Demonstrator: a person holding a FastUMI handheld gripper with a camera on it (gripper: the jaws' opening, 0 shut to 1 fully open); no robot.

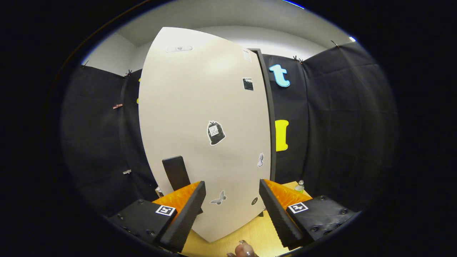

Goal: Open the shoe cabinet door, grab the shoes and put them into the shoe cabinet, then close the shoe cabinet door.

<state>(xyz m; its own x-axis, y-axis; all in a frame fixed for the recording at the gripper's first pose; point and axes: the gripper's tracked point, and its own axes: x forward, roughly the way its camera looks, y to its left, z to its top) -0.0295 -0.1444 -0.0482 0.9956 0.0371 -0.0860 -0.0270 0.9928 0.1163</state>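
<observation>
The shoe cabinet's pale door [200, 135] stands tall just ahead of my fingers, carrying several small stickers. A dark rectangular handle [175, 172] sits low on the door, just beyond my left finger [185, 214]. The door appears closed against the dark cabinet edge [267, 114] on its right side. My gripper [232, 210] is open, its fingers spread wide with nothing between them. The door's lower part shows through the gap.
A light wooden floor [257, 232] lies under the cabinet. A small clear bottle with a green cap [300, 186] stands beyond my right finger, by the black cloth wall [335, 125]. A person's fingertips [244, 250] show low down between my fingers.
</observation>
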